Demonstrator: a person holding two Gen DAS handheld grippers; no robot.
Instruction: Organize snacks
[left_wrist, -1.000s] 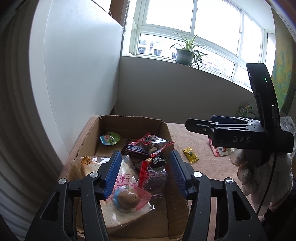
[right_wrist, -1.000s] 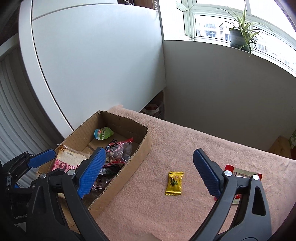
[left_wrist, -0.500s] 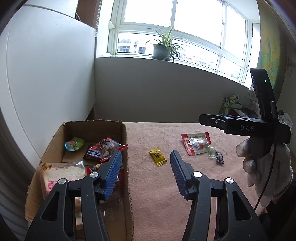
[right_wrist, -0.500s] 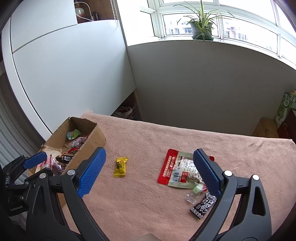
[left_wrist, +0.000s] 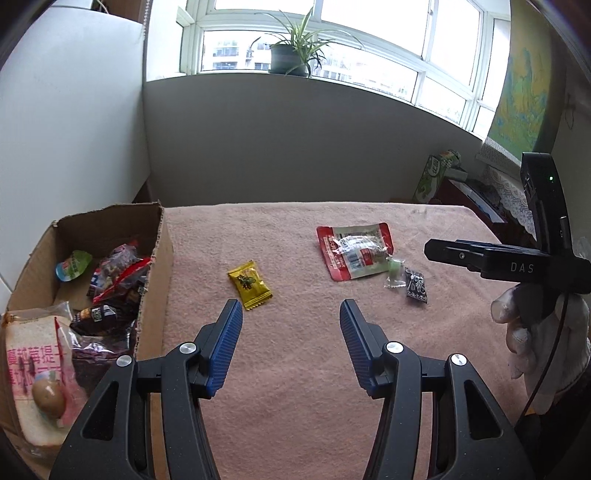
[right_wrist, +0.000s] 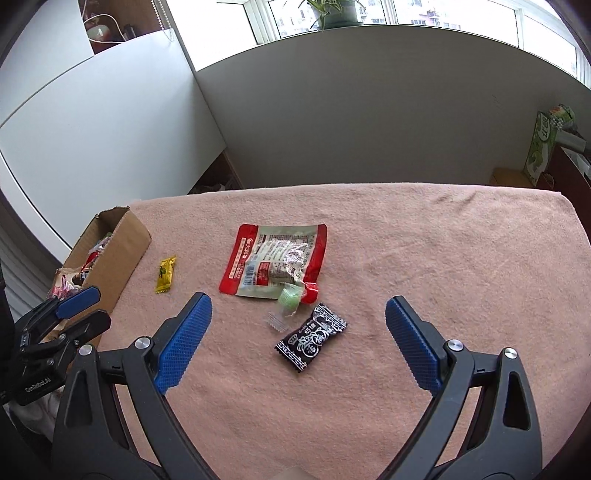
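The left claw (left_wrist: 291, 314) hovers over the pink-covered table (left_wrist: 295, 387) with its blue pads spread apart and nothing between them. Just ahead of its left pad lies a yellow candy packet (left_wrist: 249, 284), flat on the cloth. To the left of this claw stands the cardboard box (left_wrist: 159, 258), open at the top and holding several snacks: a green jelly cup (left_wrist: 73, 264) toward the far end, red and dark wrappers in the middle, and a bagged bread slice (left_wrist: 31, 369) at the near end.

The right claw (right_wrist: 298, 314) is also held wide apart and empty. Between its pads and slightly ahead lies a black candy wrapper (right_wrist: 311, 337); just beyond that sits a small green candy in clear wrap (right_wrist: 288, 301), which touches the near edge of a red-bordered pouch (right_wrist: 275, 260) (printed side up, lying flat). Far to this claw's left are the yellow packet (right_wrist: 165, 274) and the box (right_wrist: 114, 251).

In the left wrist view, the right claw's black body is held by a white-gloved hand (left_wrist: 543, 332), off to the right and above the table.
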